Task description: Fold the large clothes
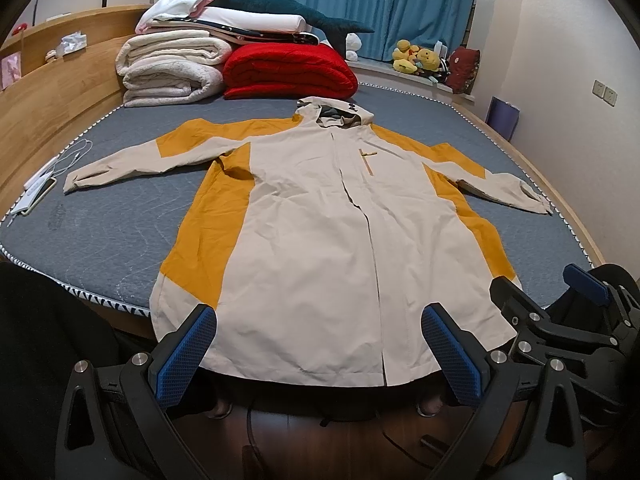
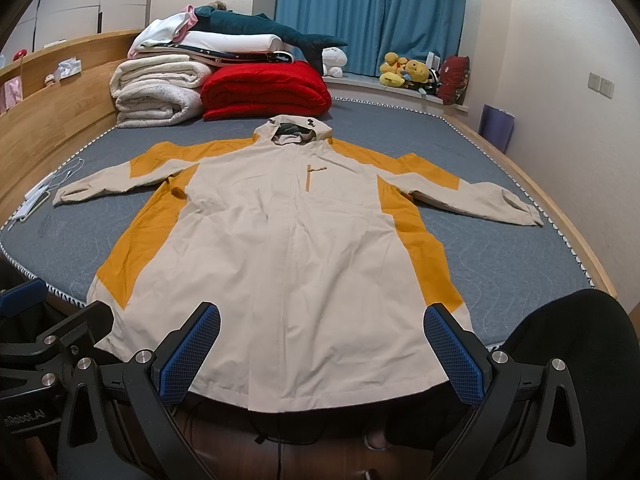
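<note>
Now the cream-and-mustard hooded coat (image 1: 312, 216) lies front-up and spread flat on the grey mattress (image 1: 100, 236), sleeves out, hem hanging over the near edge — both the left gripper (image 1: 318, 356) and right gripper (image 2: 322, 354) hover spread wide, holding nothing.

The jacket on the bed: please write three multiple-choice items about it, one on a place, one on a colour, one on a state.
1. Where does the hood of the jacket point?
A. toward the folded blankets
B. toward the grippers
C. toward the wall sockets

2. What colour are the jacket's side panels?
A. blue
B. green
C. mustard yellow

3. How does the jacket lie?
A. folded in half
B. spread flat, sleeves out
C. rolled into a bundle

Answers:
1 A: the hood lies just before the red blanket at the far end of the bed.
2 C: yellow panels flank the beige front.
3 B: the left sleeve and right sleeve stretch sideways; the left gripper and right gripper are open and hold nothing.
</note>
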Action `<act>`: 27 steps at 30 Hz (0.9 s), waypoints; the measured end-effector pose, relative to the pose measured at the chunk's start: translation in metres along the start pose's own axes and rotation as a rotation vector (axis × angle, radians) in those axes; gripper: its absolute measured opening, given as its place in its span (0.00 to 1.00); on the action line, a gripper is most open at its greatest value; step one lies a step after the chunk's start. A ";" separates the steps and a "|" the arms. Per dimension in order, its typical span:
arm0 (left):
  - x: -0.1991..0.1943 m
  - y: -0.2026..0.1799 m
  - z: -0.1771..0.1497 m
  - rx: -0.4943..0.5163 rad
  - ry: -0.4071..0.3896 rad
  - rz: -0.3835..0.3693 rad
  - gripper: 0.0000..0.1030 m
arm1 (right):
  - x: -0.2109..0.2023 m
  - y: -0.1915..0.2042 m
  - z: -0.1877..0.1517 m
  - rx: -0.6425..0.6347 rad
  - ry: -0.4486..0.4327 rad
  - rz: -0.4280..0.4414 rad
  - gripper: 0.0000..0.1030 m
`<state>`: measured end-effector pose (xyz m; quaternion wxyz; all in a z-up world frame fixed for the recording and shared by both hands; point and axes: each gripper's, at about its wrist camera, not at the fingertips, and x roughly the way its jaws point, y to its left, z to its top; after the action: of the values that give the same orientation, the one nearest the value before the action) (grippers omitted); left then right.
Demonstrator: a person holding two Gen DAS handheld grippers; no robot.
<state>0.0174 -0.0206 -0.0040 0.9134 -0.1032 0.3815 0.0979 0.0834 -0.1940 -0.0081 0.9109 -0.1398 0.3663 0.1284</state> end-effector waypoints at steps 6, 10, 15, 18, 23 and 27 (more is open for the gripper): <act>-0.011 -0.006 0.016 0.028 -0.047 0.002 0.97 | -0.002 0.001 0.004 0.004 -0.007 0.006 0.98; -0.019 -0.008 0.034 0.054 -0.088 0.017 0.95 | -0.008 0.001 0.015 0.009 -0.029 0.019 0.98; -0.022 -0.001 0.075 0.059 -0.165 0.011 0.88 | -0.020 -0.006 0.049 0.007 -0.094 0.021 0.98; -0.008 0.010 0.102 0.054 -0.202 0.019 0.69 | -0.026 -0.017 0.082 -0.004 -0.179 -0.011 0.98; 0.043 0.043 0.153 0.040 -0.207 0.051 0.31 | -0.009 -0.032 0.147 -0.007 -0.259 -0.044 0.98; 0.089 0.084 0.193 0.031 -0.203 0.079 0.23 | 0.024 -0.037 0.196 -0.018 -0.270 -0.014 0.97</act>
<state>0.1878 0.1196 0.0558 0.9442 -0.0635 0.2921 0.1380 0.2364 -0.1572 0.1162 0.9516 -0.1320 0.2380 0.1428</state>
